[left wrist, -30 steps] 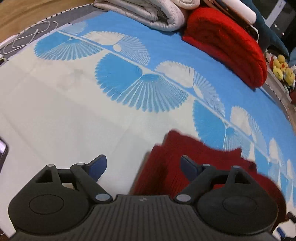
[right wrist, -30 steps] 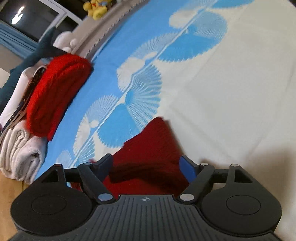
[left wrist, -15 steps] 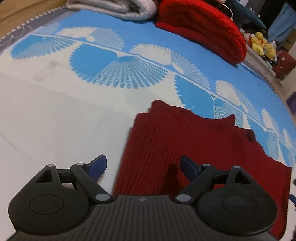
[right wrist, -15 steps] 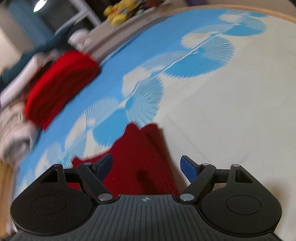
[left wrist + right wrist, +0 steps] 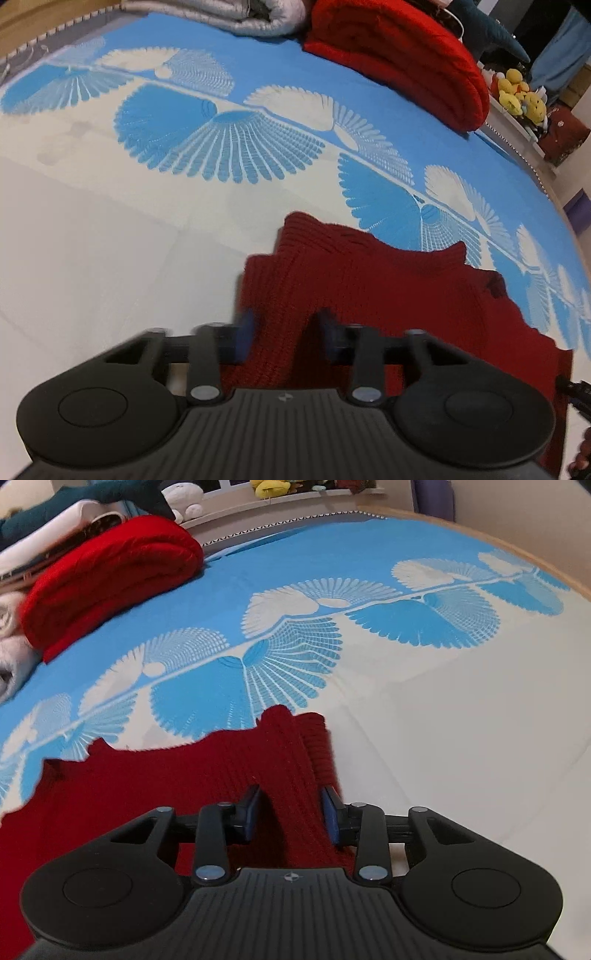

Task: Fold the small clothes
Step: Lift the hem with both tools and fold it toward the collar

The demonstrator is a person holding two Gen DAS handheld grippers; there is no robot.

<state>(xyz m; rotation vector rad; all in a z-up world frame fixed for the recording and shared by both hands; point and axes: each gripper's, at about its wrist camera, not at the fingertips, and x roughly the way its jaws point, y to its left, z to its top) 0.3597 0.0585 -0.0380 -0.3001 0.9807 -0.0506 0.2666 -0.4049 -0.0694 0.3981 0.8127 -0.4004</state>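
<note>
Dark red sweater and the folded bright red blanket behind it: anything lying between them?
Nothing. In the right wrist view, only bare blue-and-white bedspread separates the dark red sweater from the folded red blanket.

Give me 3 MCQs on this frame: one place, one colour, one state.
1. Where does the sweater lie?
A. on the patterned bedsheet
B. on top of the folded red blanket
C. on a wooden floor

2. What colour are the pads on the gripper fingers?
A. yellow
B. blue
C. white

3. How does the right gripper stand to the sweater?
A. far above it, nothing between the fingers
B. turned away toward the plush toys
C. a raised fold of knit sits between its fingers, with gaps either side

Key: A, B, C.
1 A: both wrist views show the dark red knit spread flat on the blue-and-cream sheet, apart from the bright red blanket at the far edge.
2 B: blue pads show on both grippers.
3 C: the right wrist view shows a knit ridge rising between the fingers, not yet pinched.
</note>
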